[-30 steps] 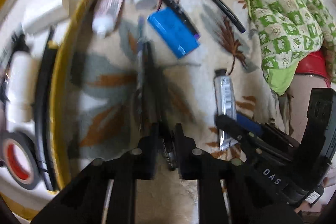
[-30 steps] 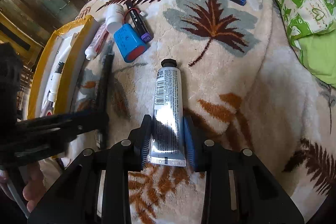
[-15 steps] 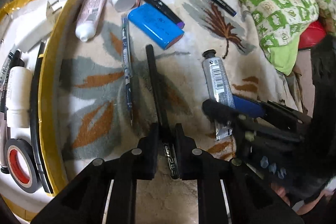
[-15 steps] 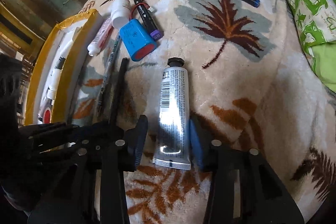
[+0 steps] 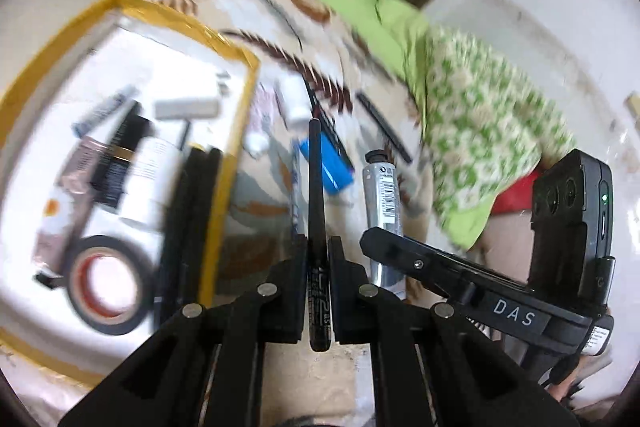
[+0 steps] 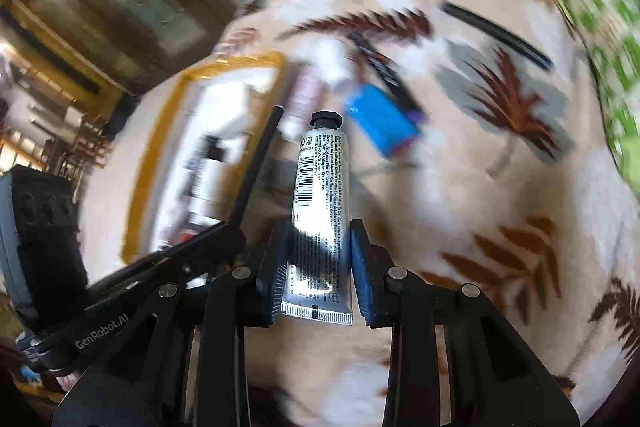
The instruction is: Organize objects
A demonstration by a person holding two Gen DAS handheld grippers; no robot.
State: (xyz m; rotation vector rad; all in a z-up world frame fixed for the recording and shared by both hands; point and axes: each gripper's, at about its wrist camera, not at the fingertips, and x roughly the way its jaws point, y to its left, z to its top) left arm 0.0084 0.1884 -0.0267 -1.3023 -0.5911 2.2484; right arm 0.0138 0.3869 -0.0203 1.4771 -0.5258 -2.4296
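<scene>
On my left wrist view, the left gripper (image 5: 318, 281) sits at bottom centre with its fingers clamped on a thin black pen (image 5: 316, 195), which runs straight up the frame, lifted off the leaf-patterned blanket (image 5: 256, 195). To the left lies the yellow-rimmed tray (image 5: 234, 131), holding a roll of black tape (image 5: 106, 287) and a white bottle (image 5: 146, 183). A blue battery pack (image 5: 332, 167) lies on the blanket just right of the pen tip. The right gripper (image 5: 384, 255) comes in from the lower right, carrying a silver tube (image 5: 382, 187)

On my right wrist view, the right gripper's fingers at bottom centre are clamped on the silver tube (image 6: 320, 211), cap pointing up the frame. The left gripper (image 6: 224, 235) enters from the lower left with the pen (image 6: 256, 167) slanting up towards the tray (image 6: 160, 147). A green patterned cloth (image 6: 600, 7) fills the upper right corner
</scene>
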